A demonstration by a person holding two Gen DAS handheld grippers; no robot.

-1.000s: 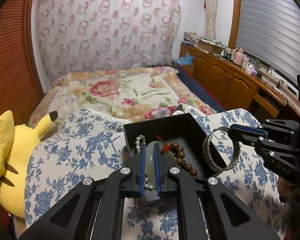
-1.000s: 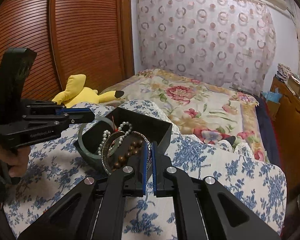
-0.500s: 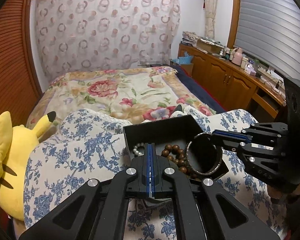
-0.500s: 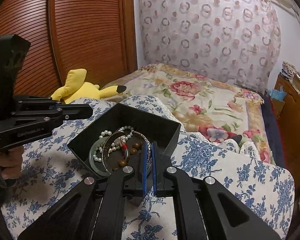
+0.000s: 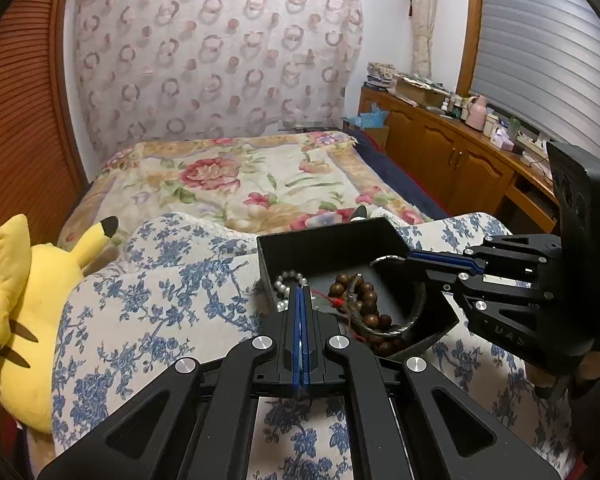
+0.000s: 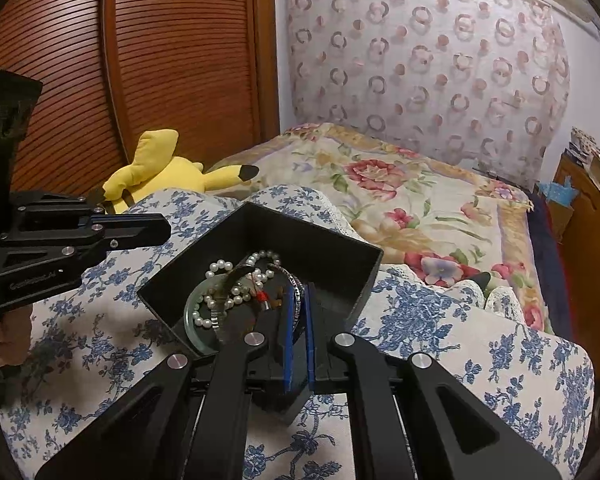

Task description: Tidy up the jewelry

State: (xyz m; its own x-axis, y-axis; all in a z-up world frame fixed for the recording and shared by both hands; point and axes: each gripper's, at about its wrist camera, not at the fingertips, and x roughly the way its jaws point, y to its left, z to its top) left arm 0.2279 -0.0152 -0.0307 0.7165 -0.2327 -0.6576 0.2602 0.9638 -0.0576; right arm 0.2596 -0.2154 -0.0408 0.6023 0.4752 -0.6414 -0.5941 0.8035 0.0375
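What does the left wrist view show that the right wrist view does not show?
Only the left wrist view shows the window blind, the wooden beads clearly, and the right gripper from the side, holding the silver bangle. Only the right wrist view shows the jade bangle and the wardrobe door. Both show the black box, the pearls and the yellow plush toy.

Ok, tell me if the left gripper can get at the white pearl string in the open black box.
Probably yes. The left gripper hangs shut, short of the pearl string, nothing between; the black box has no lid. The right gripper, clamping a silver bangle, is on the other side.
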